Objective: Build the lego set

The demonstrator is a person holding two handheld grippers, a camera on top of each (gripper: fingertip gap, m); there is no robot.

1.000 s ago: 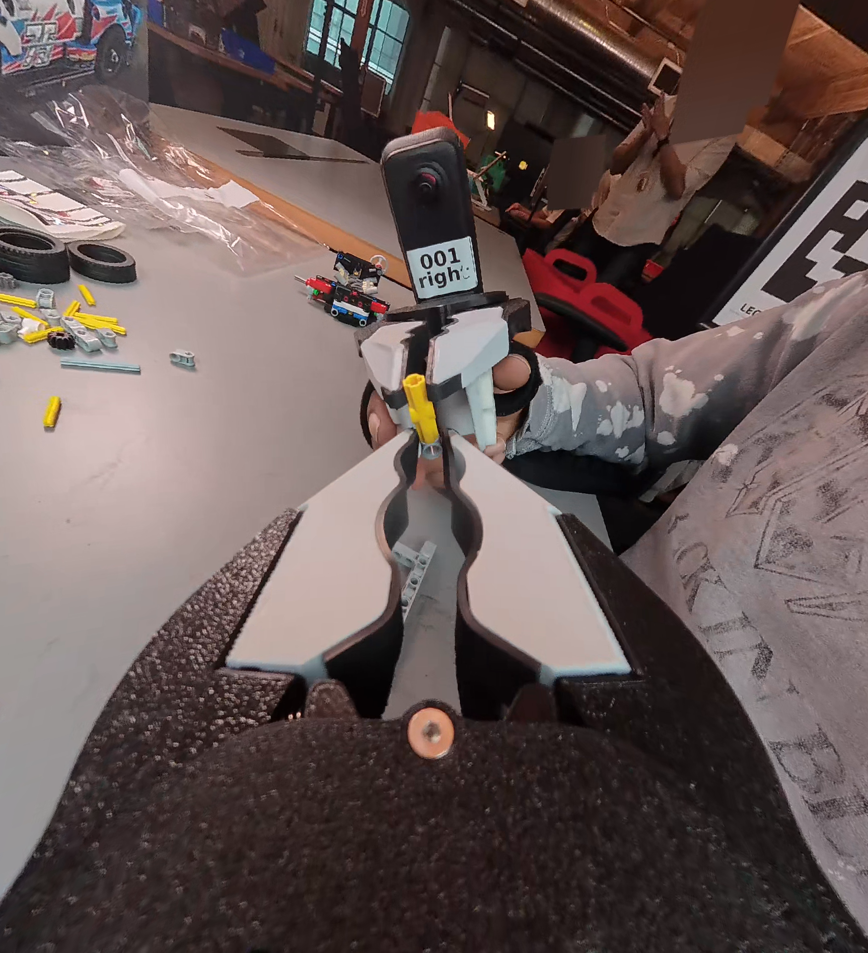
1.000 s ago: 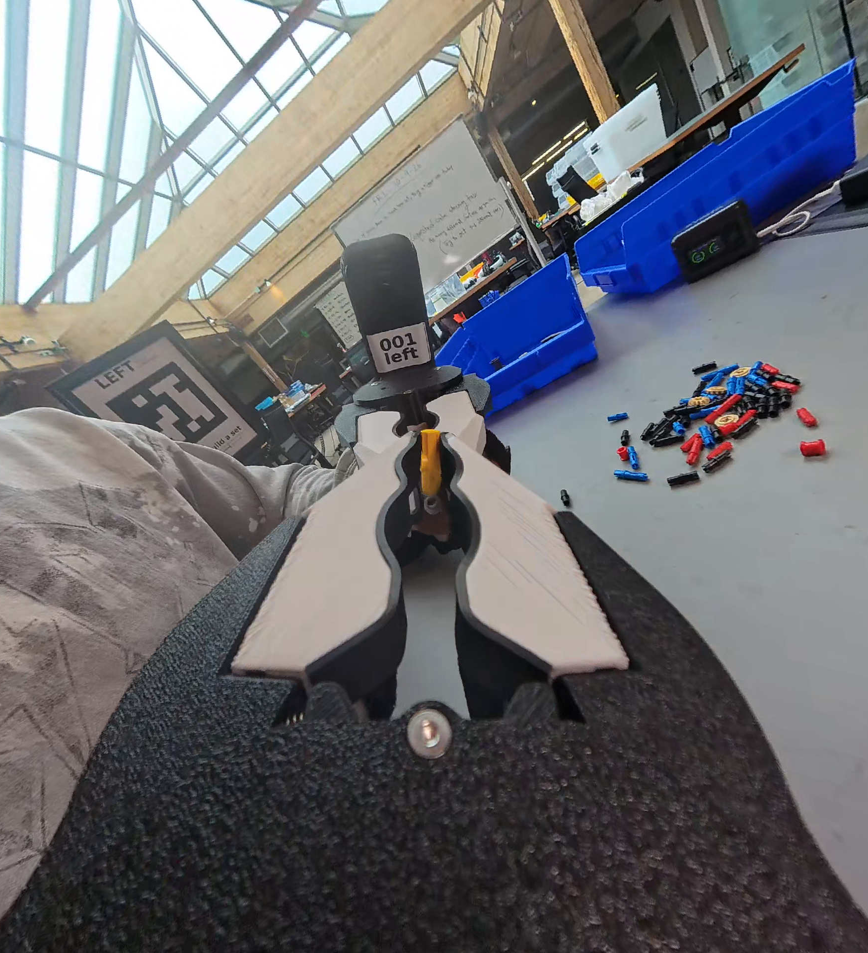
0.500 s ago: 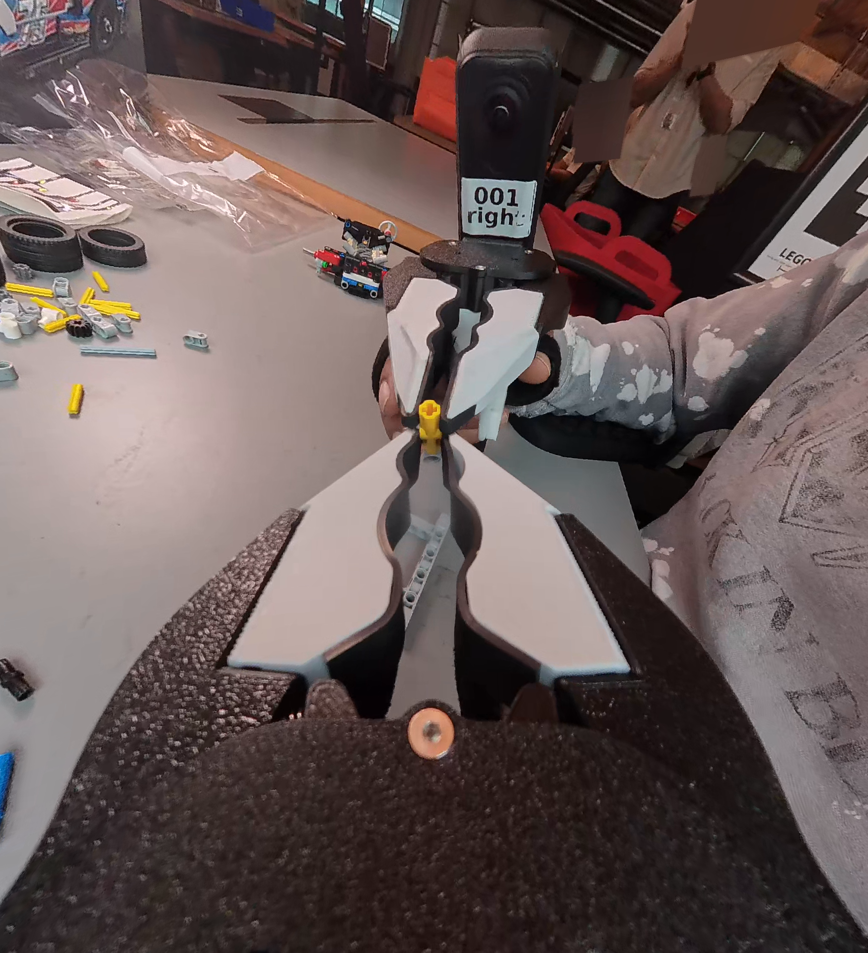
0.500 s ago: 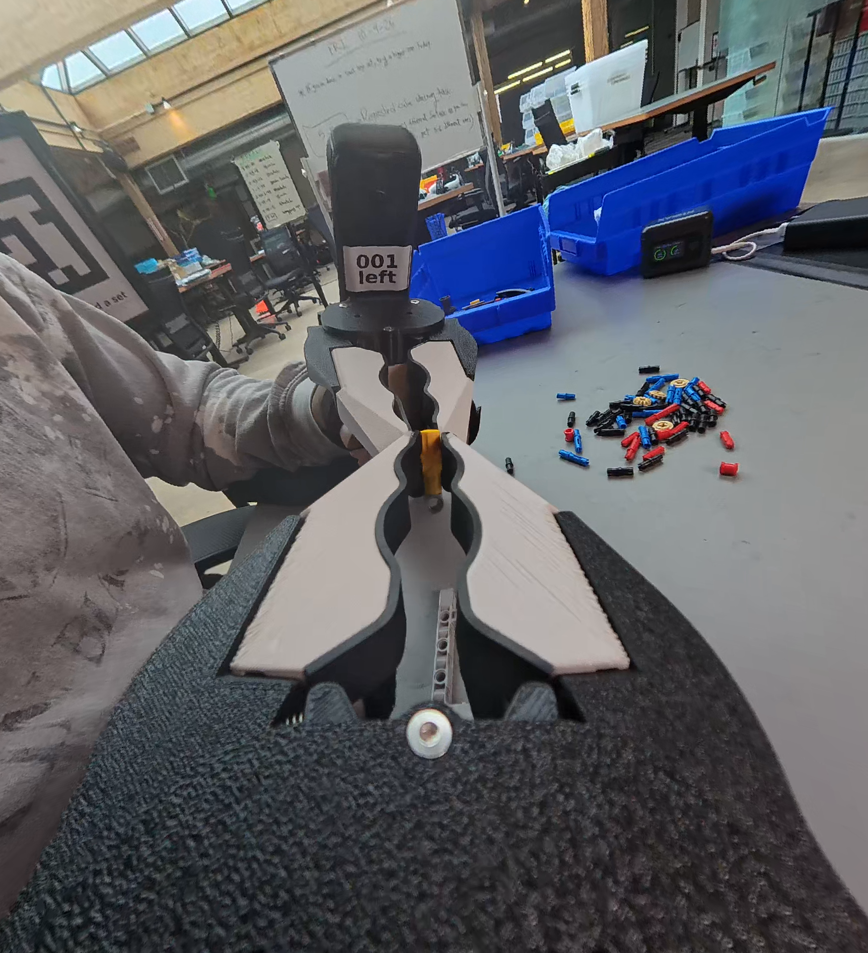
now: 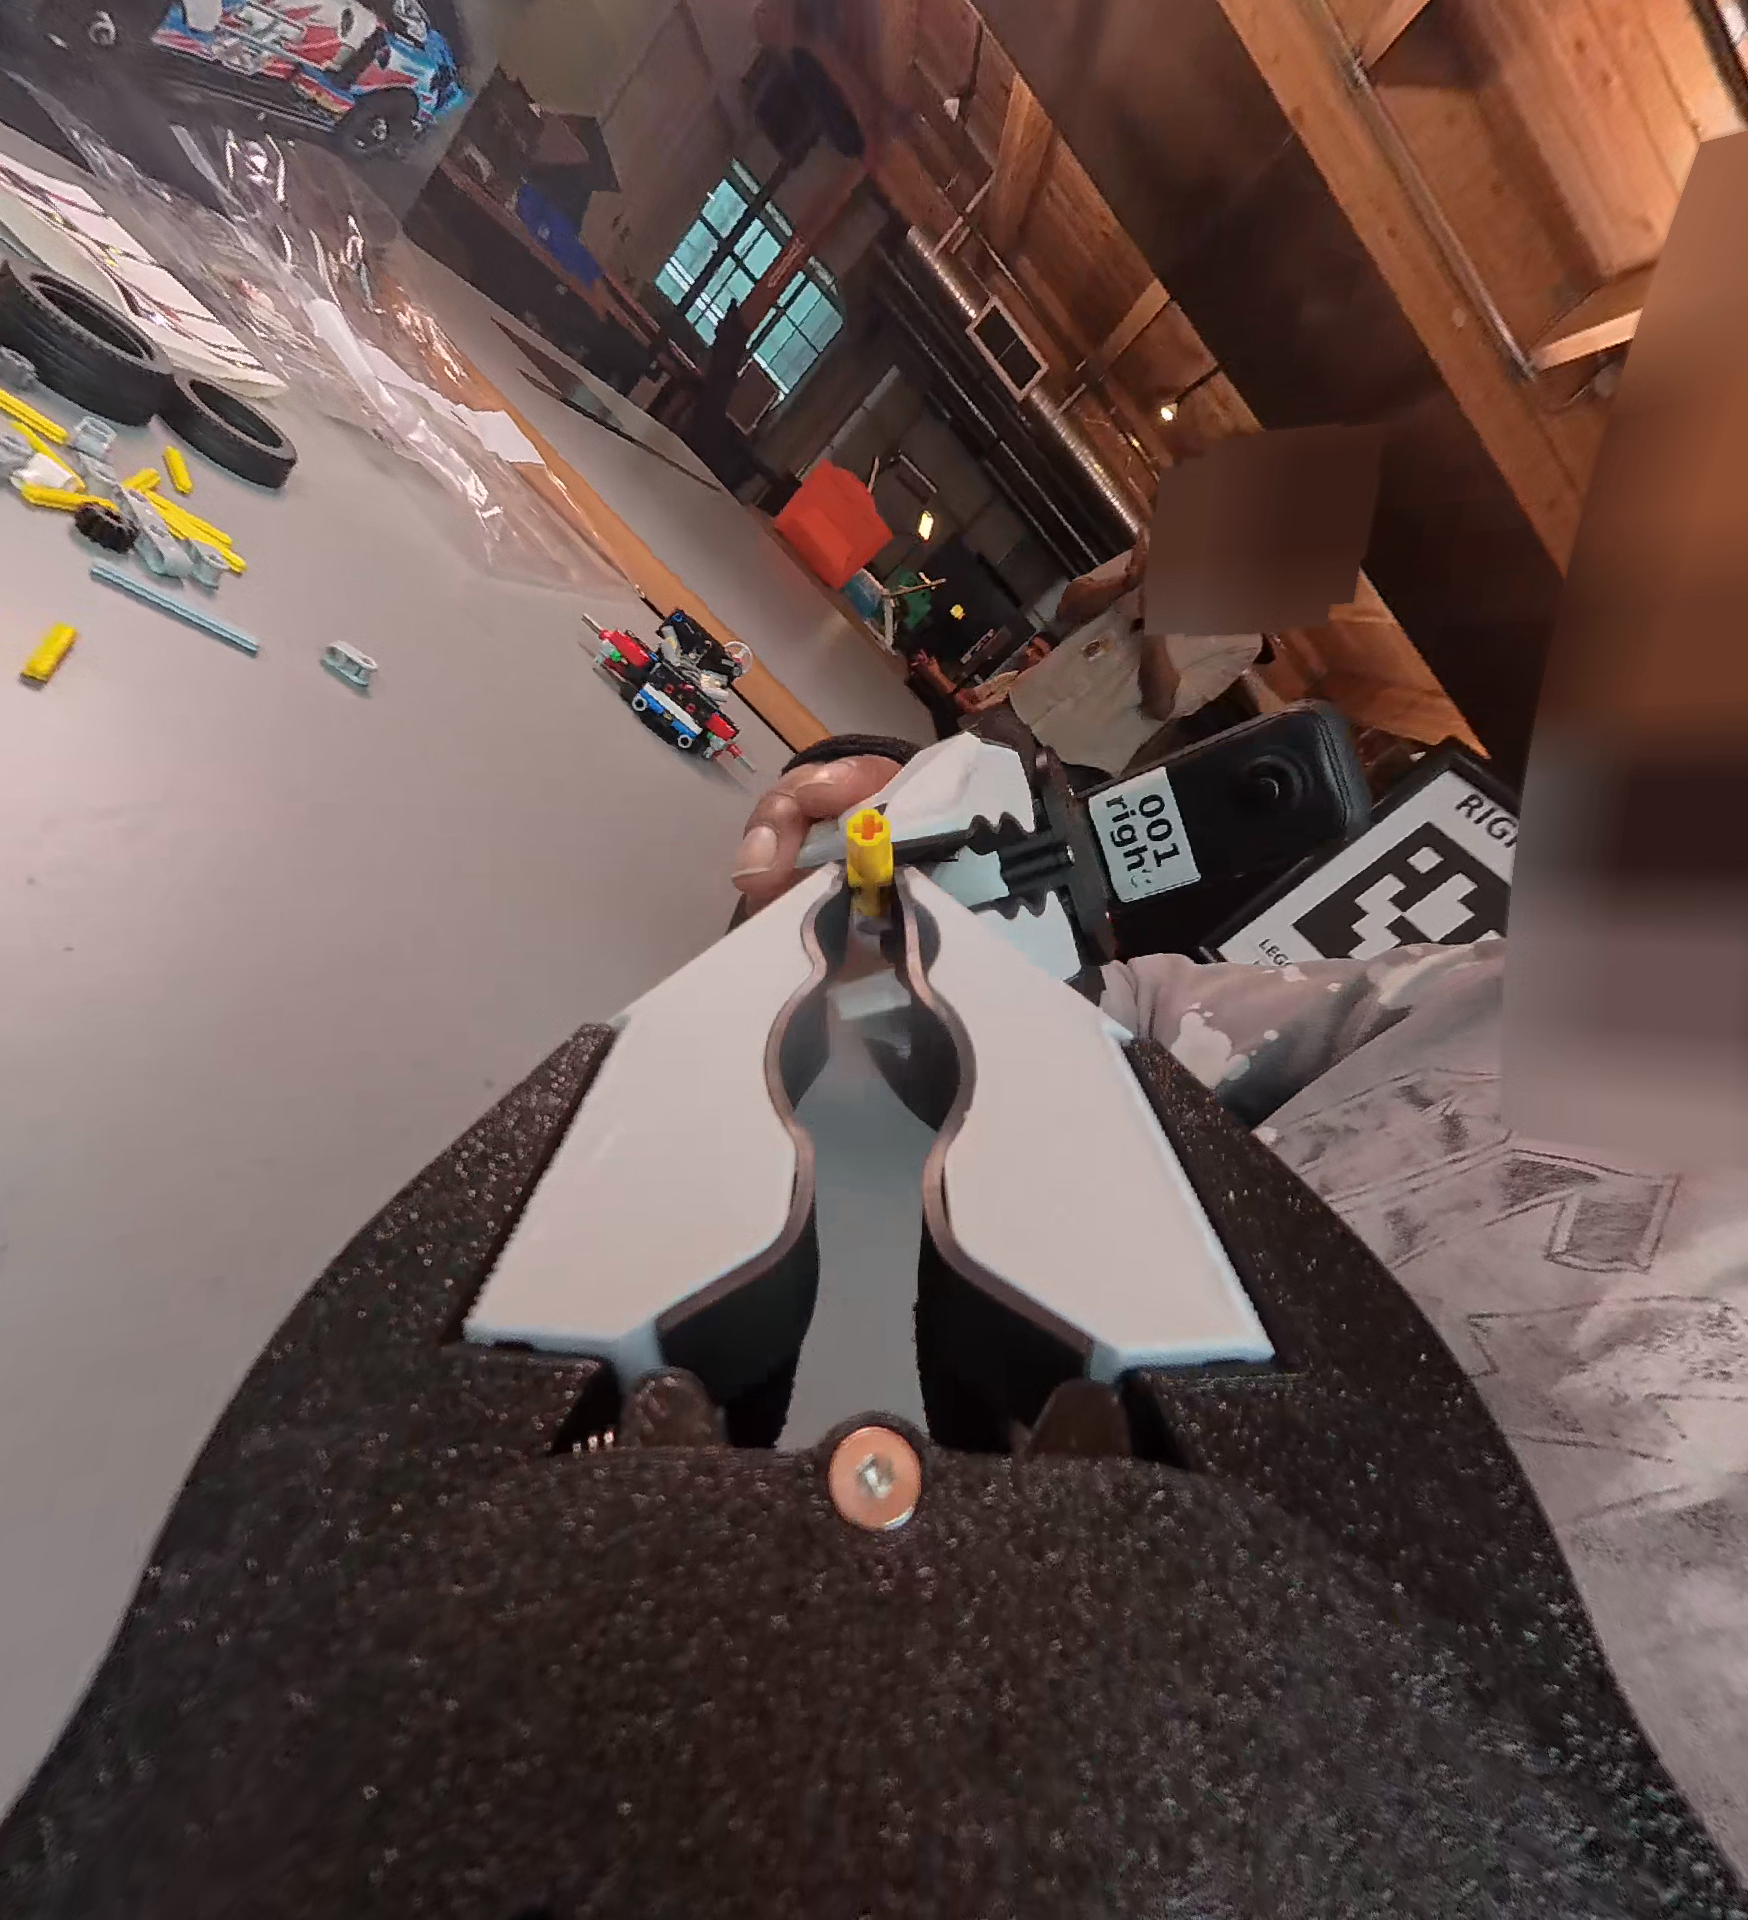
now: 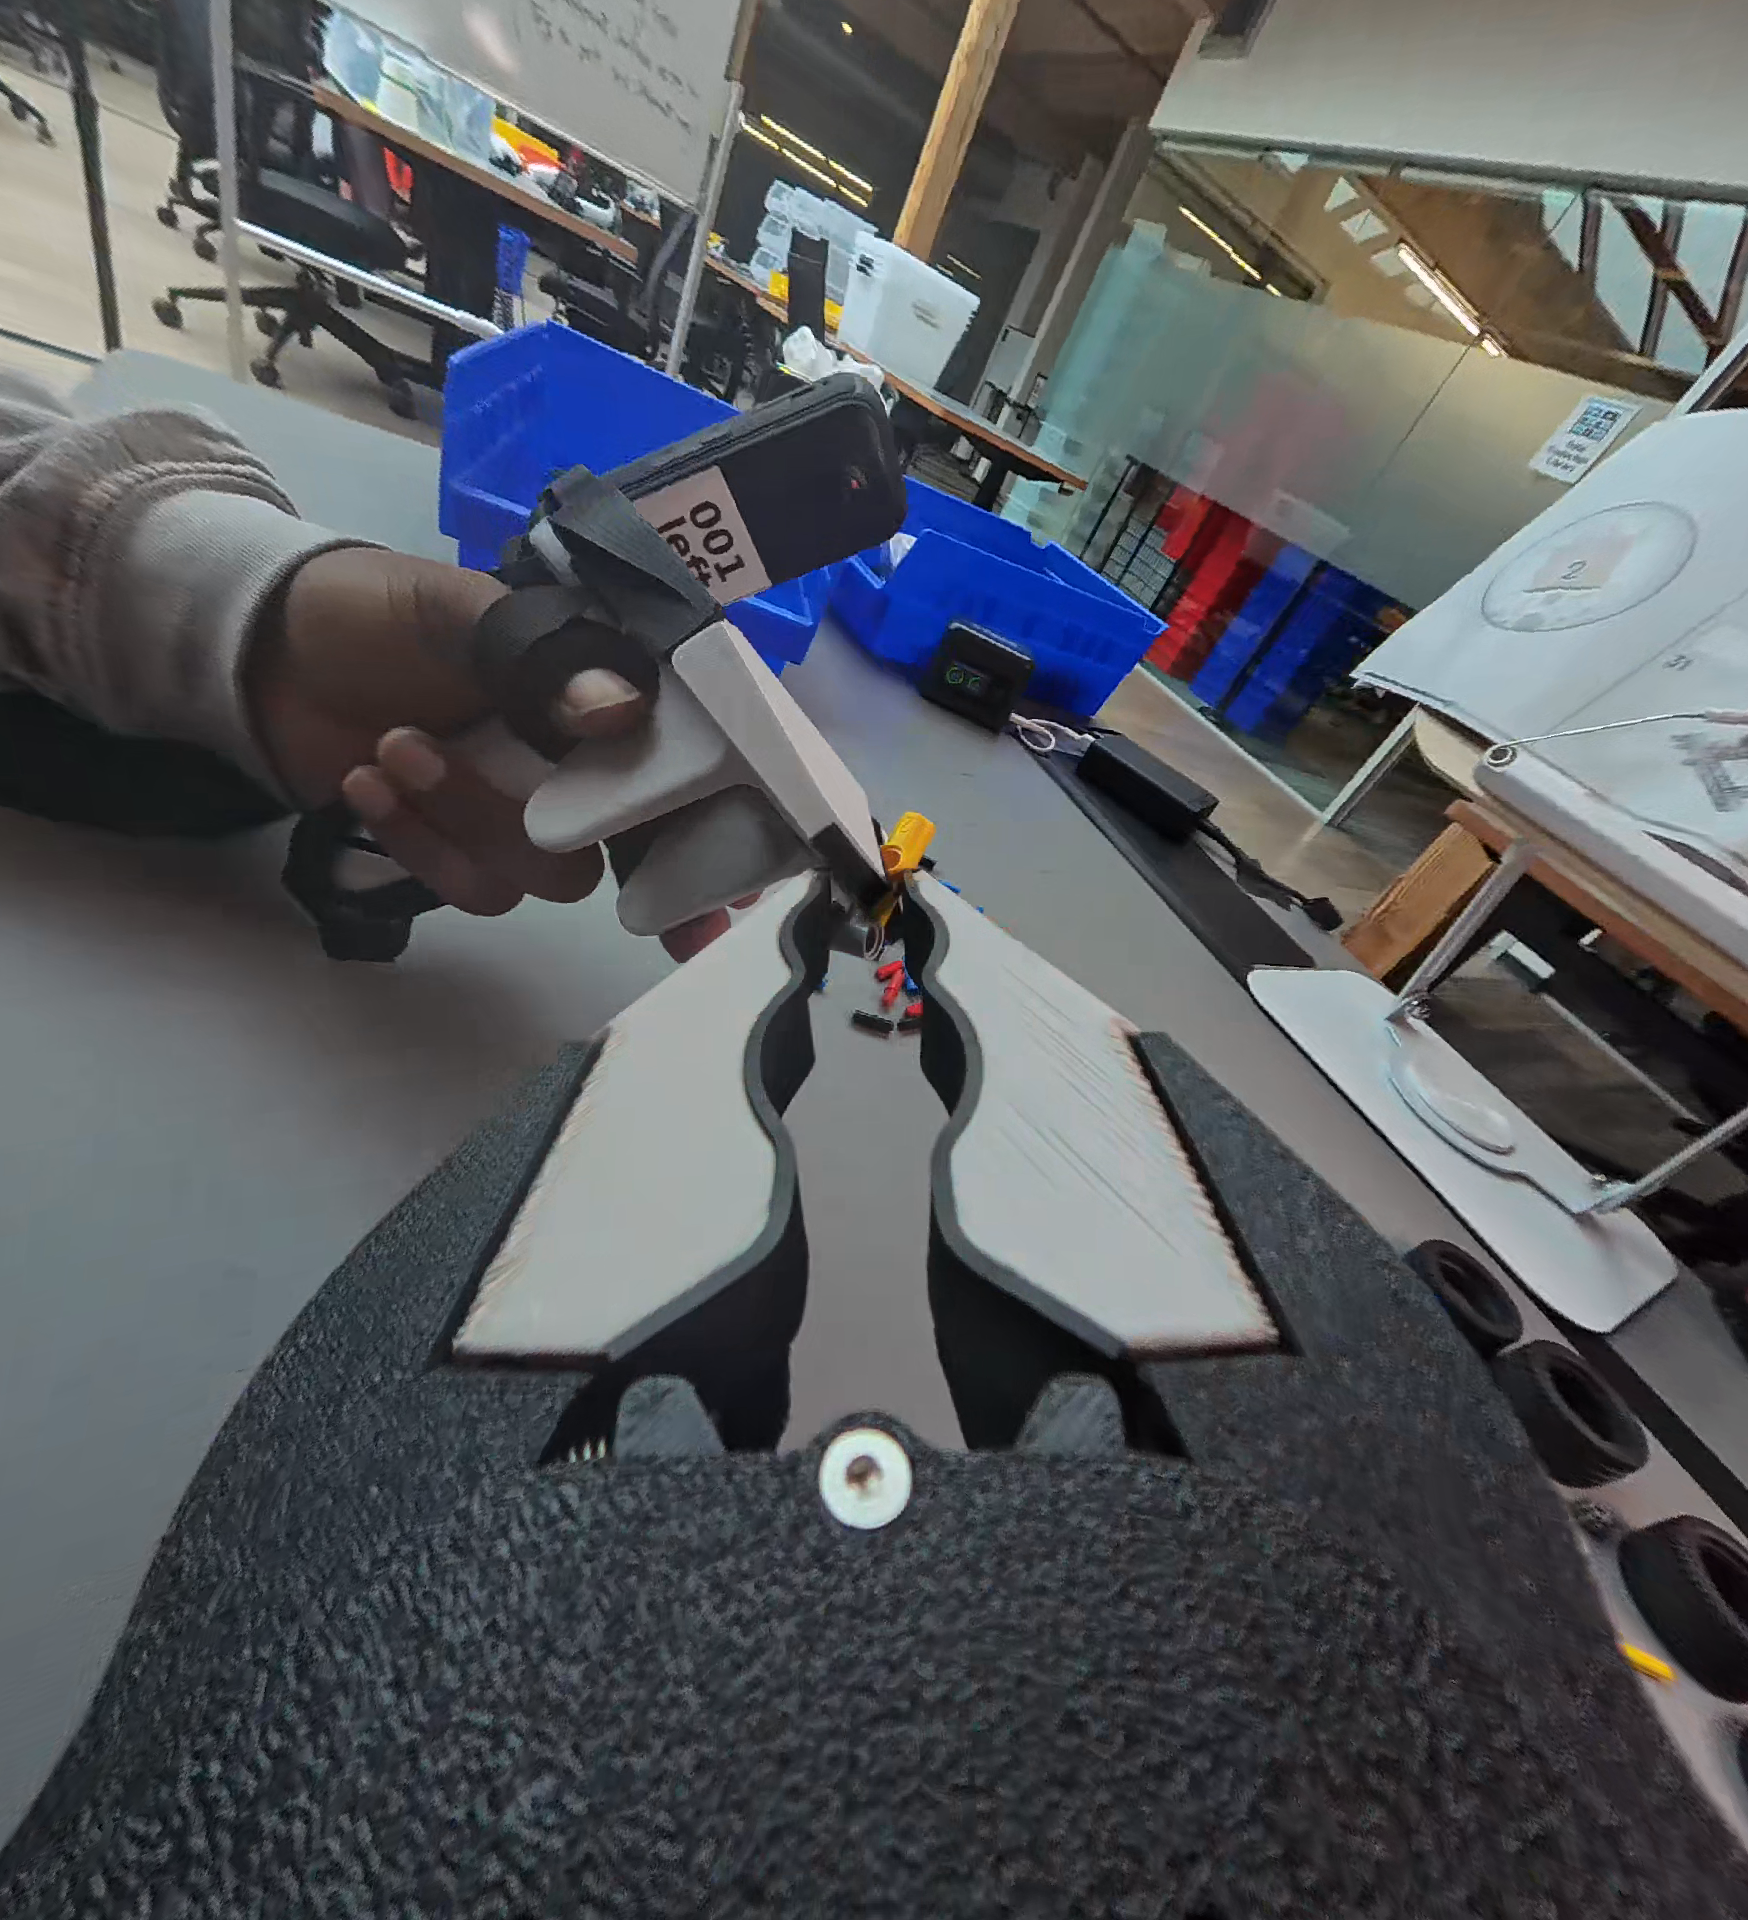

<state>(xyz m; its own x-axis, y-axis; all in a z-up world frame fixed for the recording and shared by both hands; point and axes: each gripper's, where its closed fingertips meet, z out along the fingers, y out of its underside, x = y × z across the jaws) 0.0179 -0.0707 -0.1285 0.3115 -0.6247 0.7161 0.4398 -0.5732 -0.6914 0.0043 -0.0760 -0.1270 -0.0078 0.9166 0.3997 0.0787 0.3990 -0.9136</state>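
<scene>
My left gripper [image 5: 868,896] is shut on a yellow connector [image 5: 868,844] with a short yellow axle, held in the air above the grey table [image 5: 226,987]. A grey beam [image 5: 870,1000] hangs from the axle behind the fingertips. In the right wrist view the left gripper [image 6: 865,854] comes in from the left and pinches the yellow connector [image 6: 908,834]. My right gripper [image 6: 872,896] is open. Its tips stand on either side of the axle and the grey beam's end [image 6: 865,938] without clearly pressing on them. Its fingers [image 5: 937,805] show sideways behind the connector.
Tyres [image 5: 80,343], loose yellow and grey parts [image 5: 101,488], plastic bags [image 5: 382,312] and a small built assembly [image 5: 678,681] lie on the left side. Red, blue and black pins [image 6: 891,997], blue bins [image 6: 995,592], more tyres [image 6: 1576,1413] and a booklet on a stand [image 6: 1628,644] are on the right. Left and right tips are no more than a few centimetres apart.
Both grippers have rolled and tilted in the air. The right gripper's jaws have widened off the yellow connector. The left gripper keeps its hold on it.
</scene>
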